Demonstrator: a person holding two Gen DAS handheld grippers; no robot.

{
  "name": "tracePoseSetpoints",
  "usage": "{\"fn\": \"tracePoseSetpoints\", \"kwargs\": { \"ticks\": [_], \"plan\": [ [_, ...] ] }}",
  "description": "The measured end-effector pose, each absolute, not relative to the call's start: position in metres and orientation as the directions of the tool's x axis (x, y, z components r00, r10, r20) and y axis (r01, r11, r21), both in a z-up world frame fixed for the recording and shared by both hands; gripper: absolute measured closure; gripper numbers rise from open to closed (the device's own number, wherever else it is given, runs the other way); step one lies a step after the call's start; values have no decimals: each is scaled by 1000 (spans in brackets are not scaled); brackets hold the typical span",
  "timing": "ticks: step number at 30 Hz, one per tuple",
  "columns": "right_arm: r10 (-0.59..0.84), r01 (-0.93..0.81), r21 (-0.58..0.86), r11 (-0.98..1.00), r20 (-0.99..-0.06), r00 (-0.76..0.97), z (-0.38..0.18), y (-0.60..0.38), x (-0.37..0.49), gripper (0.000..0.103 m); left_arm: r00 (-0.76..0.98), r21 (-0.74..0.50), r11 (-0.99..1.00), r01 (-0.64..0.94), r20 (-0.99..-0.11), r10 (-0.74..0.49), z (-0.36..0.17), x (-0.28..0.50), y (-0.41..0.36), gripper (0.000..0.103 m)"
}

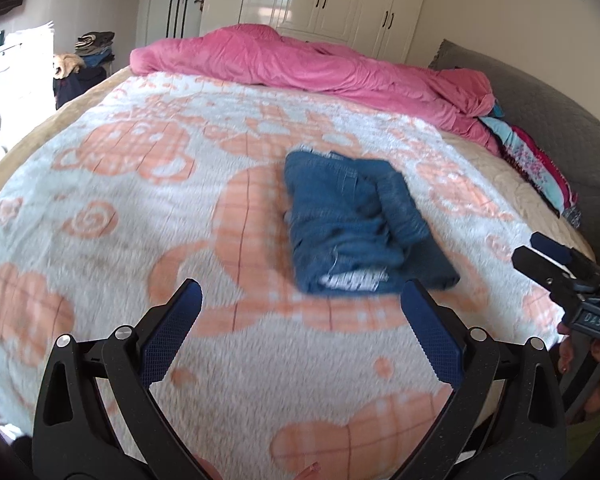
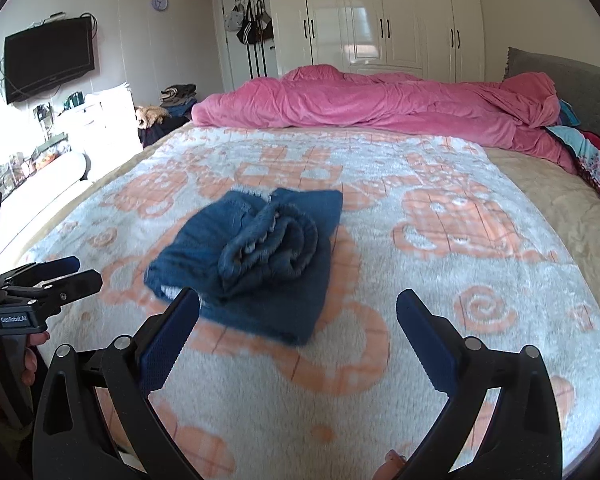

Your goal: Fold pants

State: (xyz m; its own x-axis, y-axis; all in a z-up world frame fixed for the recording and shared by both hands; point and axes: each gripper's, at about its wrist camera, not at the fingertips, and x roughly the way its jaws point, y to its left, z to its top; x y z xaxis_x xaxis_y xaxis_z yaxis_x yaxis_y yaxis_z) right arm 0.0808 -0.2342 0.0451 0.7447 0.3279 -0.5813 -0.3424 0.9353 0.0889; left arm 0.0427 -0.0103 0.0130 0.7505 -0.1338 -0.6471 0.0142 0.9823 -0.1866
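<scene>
- Jaws: my left gripper [image 1: 300, 304] spread wide, holding nothing; my right gripper [image 2: 298, 312] likewise.
- Folded blue pants [image 1: 356, 224] lie mid-blanket [image 1: 140, 208], just beyond both grippers, untouched.

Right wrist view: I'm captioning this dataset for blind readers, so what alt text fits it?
Folded blue pants lie on a white and orange blanket on a bed, untouched. The right gripper, jaws open, hovers near them; the left gripper shows at the left edge. A pink duvet is bunched behind.
</scene>
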Motion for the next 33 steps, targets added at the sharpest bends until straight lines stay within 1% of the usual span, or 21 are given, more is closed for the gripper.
{"fn": "tracePoseSetpoints", "kwargs": {
  "ticks": [4,11,33],
  "plan": [
    [324,-348,83,934,-606,726,33,-233,70,5,732,-177,984,8,-669,-126,-2,33,-12,9],
    [305,-331,85,940,-646,700,8,-229,68,5,701,-194,981,-2,-699,-137,-23,31,-13,9],
    [306,-332,90,939,-658,688,1,-227,71,5,698,-197,980,-35,-706,-117,-22,34,-8,9]
  ]
}}
